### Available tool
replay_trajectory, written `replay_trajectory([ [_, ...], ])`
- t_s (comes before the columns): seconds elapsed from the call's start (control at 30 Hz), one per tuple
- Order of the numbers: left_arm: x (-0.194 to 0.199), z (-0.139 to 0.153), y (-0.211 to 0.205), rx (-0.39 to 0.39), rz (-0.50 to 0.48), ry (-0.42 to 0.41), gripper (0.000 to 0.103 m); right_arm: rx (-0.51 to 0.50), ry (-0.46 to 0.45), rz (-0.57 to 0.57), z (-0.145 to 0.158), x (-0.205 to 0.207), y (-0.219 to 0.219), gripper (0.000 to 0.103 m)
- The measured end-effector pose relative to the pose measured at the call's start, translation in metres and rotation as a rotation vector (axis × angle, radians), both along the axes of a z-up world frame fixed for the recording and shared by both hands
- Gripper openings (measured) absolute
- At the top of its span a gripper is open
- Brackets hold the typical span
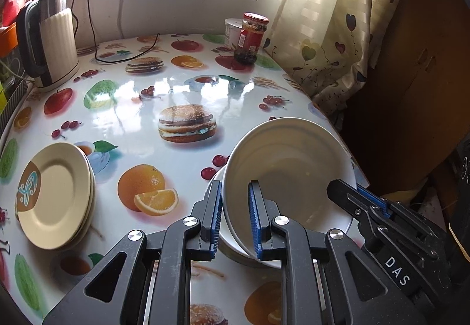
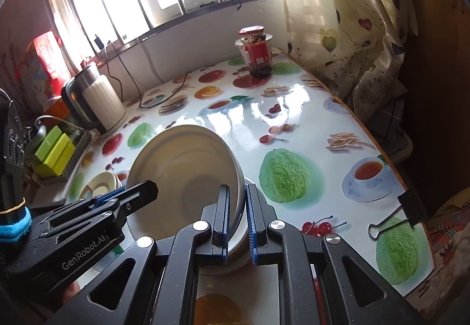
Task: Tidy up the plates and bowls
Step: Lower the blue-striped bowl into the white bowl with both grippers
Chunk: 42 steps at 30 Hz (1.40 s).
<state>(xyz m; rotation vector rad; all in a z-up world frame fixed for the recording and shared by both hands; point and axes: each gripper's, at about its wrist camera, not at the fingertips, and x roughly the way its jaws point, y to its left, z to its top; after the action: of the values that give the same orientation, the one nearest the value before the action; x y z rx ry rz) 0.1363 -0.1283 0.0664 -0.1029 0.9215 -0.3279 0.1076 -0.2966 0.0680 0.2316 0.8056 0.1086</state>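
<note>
While tilted over stacked bowls [image 1: 235, 239], white bowl [image 1: 288, 166] rim pinched by left claw [image 1: 234, 213], right claw [image 2: 237, 216].

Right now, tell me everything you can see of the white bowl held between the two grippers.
The white bowl is plain, glossy, ceramic-looking and empty, with a smooth round rim. It is tilted steeply, its opening facing the left wrist camera. The left gripper pinches its rim on one side, the right gripper the opposite side, each with one pad inside and one outside. Its lower edge sits over a short stack of white bowls near the table's near edge; whether they touch is unclear.
</note>
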Motion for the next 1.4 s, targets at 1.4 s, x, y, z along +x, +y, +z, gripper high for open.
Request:
replay_trajectory([
  [1.4, 0.013, -0.024, -0.002, 0.002, -0.003, 0.073, 0.019, -0.015, 0.1, 0.011, -0.032, 0.019, 0.004, 0.013],
])
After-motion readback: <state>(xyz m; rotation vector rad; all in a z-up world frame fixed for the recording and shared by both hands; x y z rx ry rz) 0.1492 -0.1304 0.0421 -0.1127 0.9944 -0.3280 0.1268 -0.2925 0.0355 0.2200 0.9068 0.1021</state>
